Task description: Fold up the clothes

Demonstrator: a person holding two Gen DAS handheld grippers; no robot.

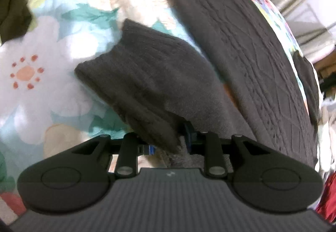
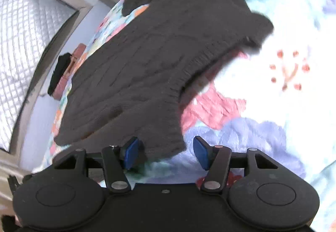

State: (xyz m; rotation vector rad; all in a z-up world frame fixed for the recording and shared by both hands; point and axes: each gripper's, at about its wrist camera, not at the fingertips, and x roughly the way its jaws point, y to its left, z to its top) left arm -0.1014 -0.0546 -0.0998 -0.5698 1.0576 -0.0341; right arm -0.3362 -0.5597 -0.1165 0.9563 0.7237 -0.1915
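Our left gripper (image 1: 170, 145) clamps a sleeve of the dark sweater (image 1: 241, 59), which lies on the floral quilt (image 1: 42, 63); our right gripper (image 2: 166, 152) stands open, its pads off the hem.

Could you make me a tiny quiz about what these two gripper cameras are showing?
1. True or false: the dark knitted sweater lies on a floral bedspread.
2. Which gripper has knit fabric bunched between its fingers: A left, B right?
3. What colour are the right gripper's pads?

Key: 1 true. 2 A, the left gripper. 3 blue.
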